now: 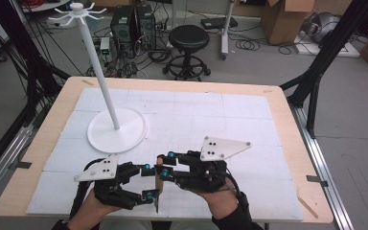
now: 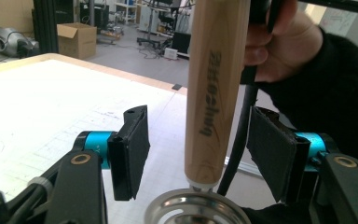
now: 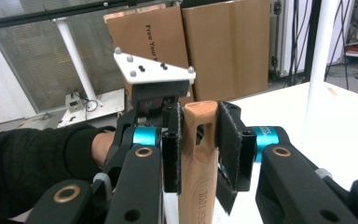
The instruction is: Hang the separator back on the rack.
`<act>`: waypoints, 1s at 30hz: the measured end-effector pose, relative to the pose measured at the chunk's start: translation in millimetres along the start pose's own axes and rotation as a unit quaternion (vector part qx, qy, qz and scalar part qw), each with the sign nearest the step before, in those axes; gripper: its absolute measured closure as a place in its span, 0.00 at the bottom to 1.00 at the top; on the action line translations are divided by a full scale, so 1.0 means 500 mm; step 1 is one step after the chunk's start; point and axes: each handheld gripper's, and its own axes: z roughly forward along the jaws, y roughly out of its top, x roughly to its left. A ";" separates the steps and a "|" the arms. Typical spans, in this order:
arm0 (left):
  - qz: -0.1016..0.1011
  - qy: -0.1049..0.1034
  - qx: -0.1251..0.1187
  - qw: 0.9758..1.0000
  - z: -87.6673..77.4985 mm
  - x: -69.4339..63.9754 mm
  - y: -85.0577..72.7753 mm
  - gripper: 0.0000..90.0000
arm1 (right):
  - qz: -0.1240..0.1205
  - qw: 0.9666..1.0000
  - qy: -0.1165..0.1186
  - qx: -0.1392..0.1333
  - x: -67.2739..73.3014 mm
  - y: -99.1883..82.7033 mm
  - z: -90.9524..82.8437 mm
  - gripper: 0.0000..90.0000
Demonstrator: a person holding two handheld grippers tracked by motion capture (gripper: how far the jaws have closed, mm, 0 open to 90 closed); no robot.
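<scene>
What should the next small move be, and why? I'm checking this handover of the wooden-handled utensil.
Probably draw the left gripper back, clear of the wooden handle. Its pads stand apart from the handle on both sides, while the right gripper clamps the handle's slotted top, so the right alone carries it.

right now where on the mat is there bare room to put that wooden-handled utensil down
Free: the mat's whole right half, from the white stand's base across to the right edge, and the far strip behind the right tool. Crowded: the near middle, where both tools meet round the wooden-handled utensil, and the left around the base.
</scene>
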 end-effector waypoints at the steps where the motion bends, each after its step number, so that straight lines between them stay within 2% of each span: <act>1: 0.002 0.002 0.003 1.000 0.001 0.000 -0.001 0.44 | 0.001 1.000 -0.002 0.000 0.000 0.002 0.001 0.80; 6: 0.002 0.017 0.005 1.000 0.006 0.000 -0.005 0.43 | 0.004 1.000 -0.023 -0.008 0.003 0.017 0.007 0.80; 13: 0.001 0.039 0.003 0.999 0.008 -0.003 -0.005 0.49 | 0.014 0.999 -0.032 -0.010 0.003 0.010 0.011 0.79; 20: 0.005 0.034 0.007 0.999 0.010 -0.006 -0.005 0.67 | 0.015 0.999 -0.037 -0.011 0.004 0.006 0.017 0.79; 22: 0.008 0.035 0.009 0.999 0.010 -0.007 -0.005 0.75 | 0.017 0.999 -0.036 -0.012 0.004 0.004 0.018 0.79; 25: 0.006 0.033 0.011 0.999 0.009 -0.007 -0.005 0.76 | 0.018 0.999 -0.036 -0.013 0.005 0.001 0.018 0.79; 28: 0.006 0.021 0.015 1.000 0.009 -0.006 -0.004 0.76 | 0.026 0.999 -0.027 -0.016 0.003 -0.001 0.017 0.79; 29: 0.006 0.017 0.017 1.000 0.008 -0.006 -0.002 0.76 | 0.032 0.999 -0.019 -0.019 0.000 -0.003 0.015 0.77; 30: 0.006 0.014 0.017 1.000 0.008 -0.006 -0.001 0.76 | 0.037 0.999 -0.003 -0.025 -0.004 -0.007 0.014 0.68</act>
